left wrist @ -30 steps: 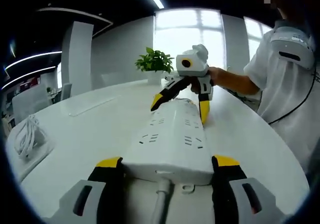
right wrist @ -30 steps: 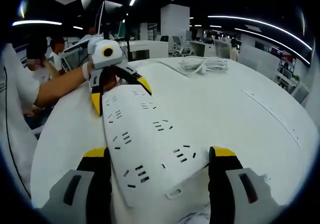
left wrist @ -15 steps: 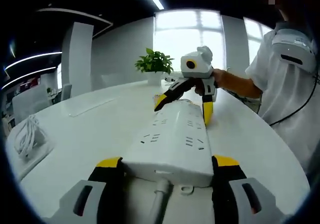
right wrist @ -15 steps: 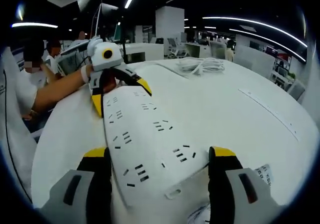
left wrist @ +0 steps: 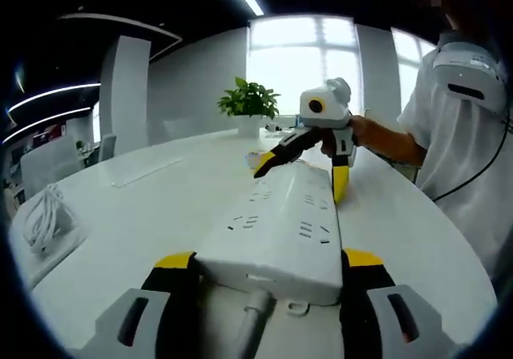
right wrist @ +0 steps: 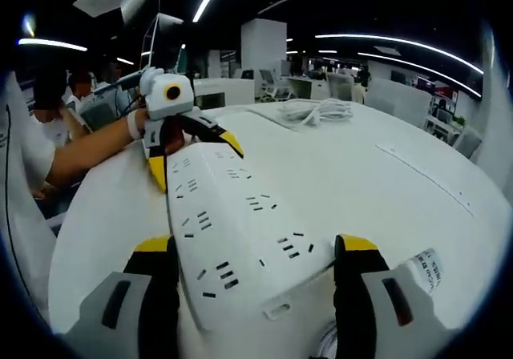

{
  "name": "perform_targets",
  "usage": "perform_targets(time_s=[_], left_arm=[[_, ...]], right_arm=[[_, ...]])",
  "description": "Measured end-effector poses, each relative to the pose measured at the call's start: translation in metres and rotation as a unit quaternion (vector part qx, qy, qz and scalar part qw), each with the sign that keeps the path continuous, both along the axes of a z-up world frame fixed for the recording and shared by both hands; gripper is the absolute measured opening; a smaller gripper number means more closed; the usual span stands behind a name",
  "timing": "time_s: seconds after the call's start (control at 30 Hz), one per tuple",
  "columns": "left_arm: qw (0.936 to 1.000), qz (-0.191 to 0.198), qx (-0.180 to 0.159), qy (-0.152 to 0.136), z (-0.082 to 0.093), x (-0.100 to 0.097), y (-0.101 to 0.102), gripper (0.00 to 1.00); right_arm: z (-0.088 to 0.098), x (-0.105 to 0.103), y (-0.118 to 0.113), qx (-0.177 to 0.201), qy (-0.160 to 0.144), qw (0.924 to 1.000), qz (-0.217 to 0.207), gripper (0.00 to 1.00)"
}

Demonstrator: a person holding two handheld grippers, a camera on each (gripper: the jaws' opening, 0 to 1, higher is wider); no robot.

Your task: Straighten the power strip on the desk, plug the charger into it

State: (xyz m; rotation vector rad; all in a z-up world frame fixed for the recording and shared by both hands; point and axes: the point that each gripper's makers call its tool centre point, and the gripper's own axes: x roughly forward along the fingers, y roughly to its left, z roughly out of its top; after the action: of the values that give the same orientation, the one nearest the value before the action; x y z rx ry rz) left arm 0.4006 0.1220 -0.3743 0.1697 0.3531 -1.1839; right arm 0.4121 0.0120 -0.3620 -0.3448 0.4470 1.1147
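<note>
A long white power strip (left wrist: 280,223) lies on the round white table (left wrist: 144,215). My left gripper (left wrist: 268,261) is shut on its cable end, one yellow-tipped jaw against each side, and the cable leaves toward the camera. At the far end my right gripper (left wrist: 303,175) is shut on the strip, held by a person's hand. In the right gripper view the strip (right wrist: 232,215) runs from my right gripper (right wrist: 255,247) away to the left gripper (right wrist: 195,160). A coiled white charger cable (left wrist: 44,215) lies at the table's left side, apart from the strip (right wrist: 317,110).
A potted plant (left wrist: 248,98) stands at the far table edge. The person in a white shirt (left wrist: 457,135) is close on the right. A thin flat bar (right wrist: 425,179) lies on the table. A printed label (right wrist: 425,267) lies near the strip's end.
The strip's far end and the right gripper have swung slightly to the right in the left gripper view. Both grippers keep their hold.
</note>
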Motion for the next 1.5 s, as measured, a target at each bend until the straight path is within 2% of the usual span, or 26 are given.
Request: perform_targets(time_s=[0.3, 0.4, 0.43, 0.47, 0.5, 0.53, 0.6, 0.77, 0.83, 0.97, 1.03, 1.17, 1.23, 1.33, 1.5], left_arm=[[1.0000, -0.001, 0.000, -0.001, 0.000, -0.002, -0.001, 0.71], [1.0000, 0.000, 0.000, -0.001, 0.000, -0.001, -0.001, 0.71], [1.0000, 0.001, 0.000, -0.001, 0.000, -0.001, -0.001, 0.71], [1.0000, 0.001, -0.001, -0.001, 0.000, -0.001, -0.001, 0.71], [1.0000, 0.001, -0.001, -0.001, 0.000, -0.001, -0.001, 0.71], [1.0000, 0.001, -0.001, -0.001, 0.000, -0.001, -0.001, 0.71], [1.0000, 0.001, -0.001, -0.001, 0.000, -0.001, -0.001, 0.71], [1.0000, 0.001, -0.001, 0.000, 0.000, -0.001, -0.002, 0.71], [1.0000, 0.001, -0.001, 0.000, 0.000, -0.001, -0.002, 0.71], [1.0000, 0.001, -0.002, 0.000, 0.000, -0.001, -0.003, 0.71], [1.0000, 0.001, -0.002, 0.000, 0.000, -0.001, -0.003, 0.71], [1.0000, 0.001, -0.002, 0.000, 0.000, -0.001, -0.004, 0.71], [1.0000, 0.002, -0.003, 0.000, 0.000, -0.001, -0.004, 0.71], [1.0000, 0.003, -0.003, 0.000, 0.000, -0.001, -0.003, 0.71], [1.0000, 0.003, -0.004, 0.000, 0.000, 0.000, -0.003, 0.71]], right_arm=[[0.001, 0.003, -0.003, 0.019, -0.009, 0.9997, -0.012, 0.77], [0.010, 0.002, -0.011, 0.041, -0.004, 0.9991, -0.009, 0.71], [0.019, 0.003, -0.015, 0.065, -0.004, 0.9978, -0.015, 0.65], [0.030, 0.010, -0.030, 0.087, -0.010, 0.9958, -0.027, 0.61], [0.035, 0.016, -0.041, 0.092, -0.012, 0.9950, -0.037, 0.59], [0.040, 0.021, -0.053, 0.097, -0.015, 0.9941, -0.047, 0.59], [0.049, 0.042, -0.079, 0.100, -0.041, 0.9913, -0.075, 0.60], [0.052, 0.084, -0.117, 0.099, -0.086, 0.9866, -0.097, 0.57], [0.046, 0.092, -0.118, 0.099, -0.083, 0.9872, -0.093, 0.56], [0.030, 0.099, -0.101, 0.106, -0.064, 0.9899, -0.069, 0.56], [0.031, 0.098, -0.095, 0.121, -0.073, 0.9883, -0.058, 0.55], [0.021, 0.100, -0.096, 0.108, -0.085, 0.9893, -0.051, 0.48], [0.016, 0.099, -0.100, 0.105, -0.079, 0.9899, -0.054, 0.44], [0.019, 0.098, -0.101, 0.106, -0.085, 0.9894, -0.051, 0.35], [0.020, 0.096, -0.102, 0.115, -0.083, 0.9891, -0.040, 0.35]])
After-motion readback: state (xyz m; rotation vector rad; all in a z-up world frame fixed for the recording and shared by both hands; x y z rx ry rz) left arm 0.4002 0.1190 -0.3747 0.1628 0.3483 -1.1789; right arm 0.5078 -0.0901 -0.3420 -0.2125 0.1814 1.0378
